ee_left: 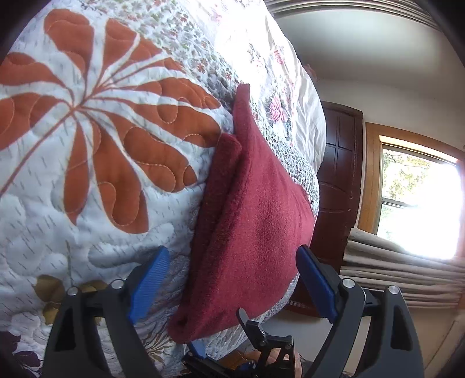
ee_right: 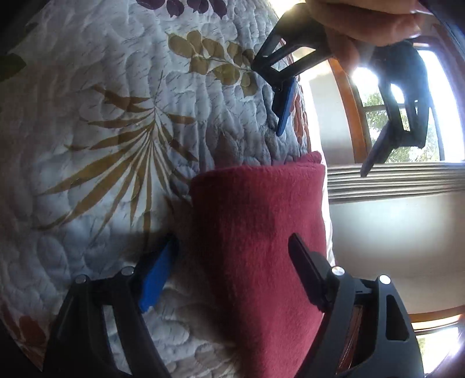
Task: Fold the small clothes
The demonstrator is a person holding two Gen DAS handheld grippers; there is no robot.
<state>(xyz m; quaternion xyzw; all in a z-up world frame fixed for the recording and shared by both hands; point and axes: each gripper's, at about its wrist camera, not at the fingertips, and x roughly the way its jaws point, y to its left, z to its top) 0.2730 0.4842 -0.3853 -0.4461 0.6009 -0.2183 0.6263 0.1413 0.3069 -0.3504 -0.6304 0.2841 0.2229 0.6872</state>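
Cloth: a dark red fleece cloth point(ee_left: 250, 209) lies folded on the quilt point(ee_left: 96, 186), at least two layers thick; a folded edge shows along its left side in my left wrist view, and it runs close to the quilt's right edge
Cloth, right view: the same red piece point(ee_right: 261, 238) fills the middle, its far end a rounded fold just short of the quilt's point(ee_right: 87, 174) edge
Left tongs: my left gripper point(ee_left: 232, 279) has its blue pads point(ee_left: 149, 283) wide apart, one on each side of the cloth's near end; nothing is pinched between them, and I cannot tell whether a pad touches the fabric
Right tongs: my right gripper point(ee_right: 231, 273) is also spread apart, straddling the cloth; left pad point(ee_right: 155, 279) over the quilt just beside the red edge, right one over the fleece
Other tool seen from the right: the left gripper point(ee_right: 325, 125) shows at the far top, fingers splayed, with my hand point(ee_right: 369, 23) on its frame
Quilt: white, stitched, with large orange leaves and tan fronds
Room: a sunlit window point(ee_left: 418, 197) in a wooden frame at right, a dark wooden door point(ee_left: 338, 174) beside it, grey folded fabric point(ee_left: 401, 267) stacked below the window
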